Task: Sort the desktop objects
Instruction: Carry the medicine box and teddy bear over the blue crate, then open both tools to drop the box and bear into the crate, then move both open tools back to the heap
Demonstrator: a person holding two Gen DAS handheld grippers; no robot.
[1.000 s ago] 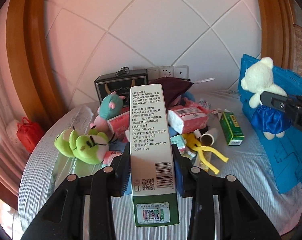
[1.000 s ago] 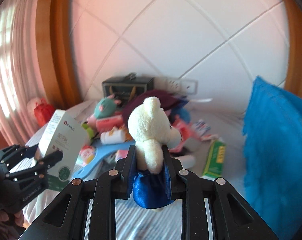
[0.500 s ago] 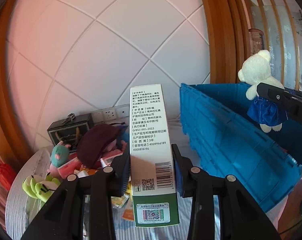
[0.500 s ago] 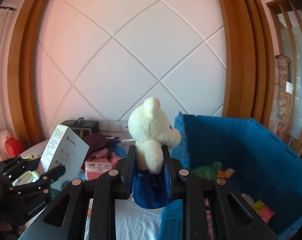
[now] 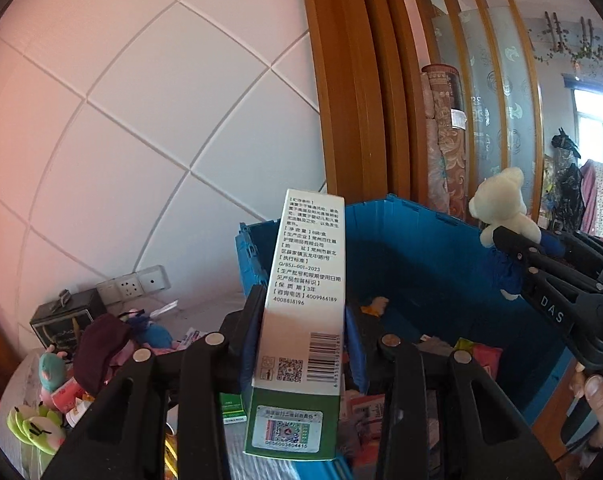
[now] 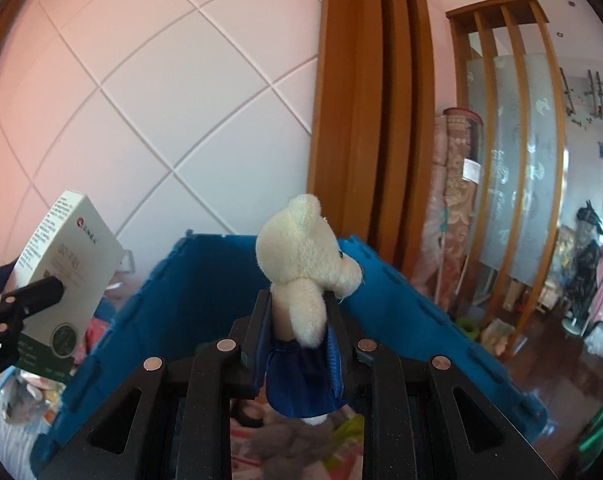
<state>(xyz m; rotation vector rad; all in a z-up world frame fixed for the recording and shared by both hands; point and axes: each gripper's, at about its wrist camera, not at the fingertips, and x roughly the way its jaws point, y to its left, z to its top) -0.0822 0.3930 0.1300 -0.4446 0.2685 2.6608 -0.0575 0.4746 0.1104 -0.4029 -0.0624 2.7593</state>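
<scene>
Above the blue bin's rim (image 6: pixel 113 320), the left gripper (image 5: pixel 301 320) pinches a box (image 5: pixel 301 320), the right gripper (image 6: pixel 297 320) a bear (image 6: pixel 301 248).

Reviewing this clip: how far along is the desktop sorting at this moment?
Partly done. The blue crate already holds several items. In hand: the left gripper clamps a white-and-green box, the right gripper clamps a white teddy bear, both at the crate, neither released. Left: a pile of plush toys and packets on the table.
</scene>
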